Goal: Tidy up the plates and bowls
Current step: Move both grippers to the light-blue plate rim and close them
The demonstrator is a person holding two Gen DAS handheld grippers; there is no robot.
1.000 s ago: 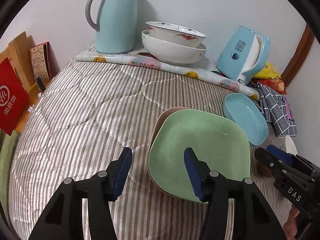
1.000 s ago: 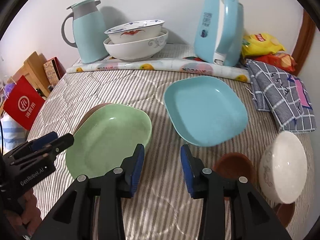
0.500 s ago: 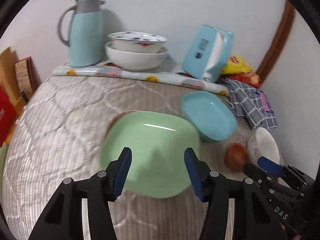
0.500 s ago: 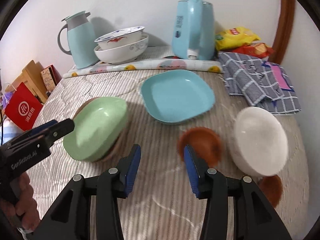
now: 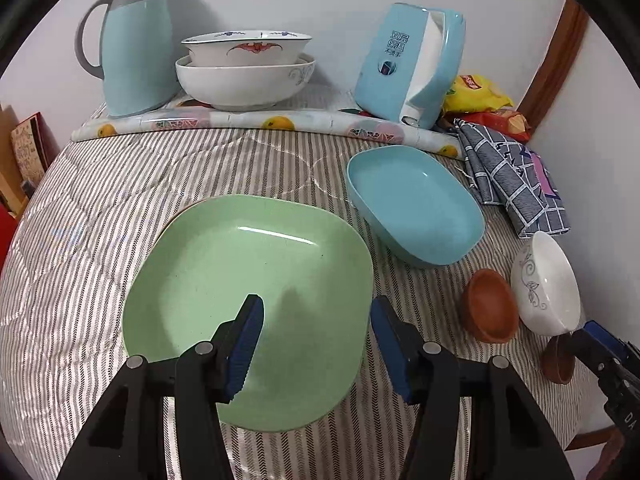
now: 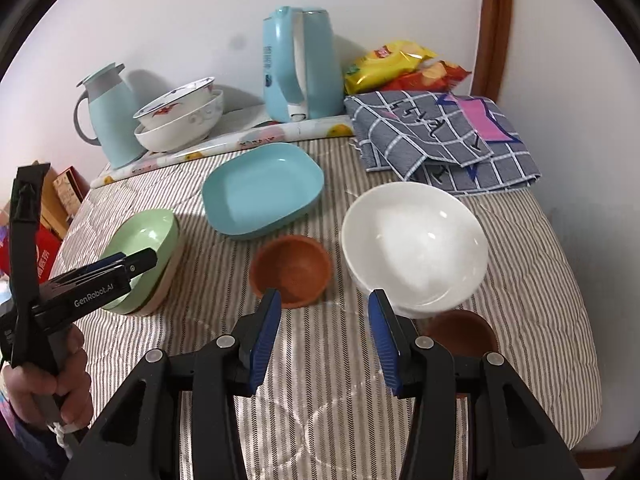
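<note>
While both hand-held grippers hang open and hold nothing, the job looks to be between steps: picking which dish to stack next.

On the striped tabletop (image 5: 100, 208), the green plate (image 5: 248, 280) is the biggest dish. It sits on top of another plate, whose pale rim just peeks out below it in the right wrist view. It has nothing in it. The left hand-held gripper (image 5: 316, 344) hovers wide open over its near edge, one finger above the plate and one just past the rim.

Next comes the blue plate (image 6: 262, 188), alone and bare, near the green one but not touching it. My guess is that it goes onto the green pile next, so a gripper must pinch its rim and lift it flat.

The white bowl (image 6: 414, 246) has nothing in it and leans a bit. It seems to rest on a small brown bowl (image 6: 464, 334) that pokes out beneath it. Another brown bowl (image 6: 290, 270) stands just beside it, also with nothing inside. The right hand-held gripper (image 6: 322, 340) hangs open in front of these two, gripping nothing.

Far back, two big white bowls (image 5: 244, 68) sit one inside the other.
</note>
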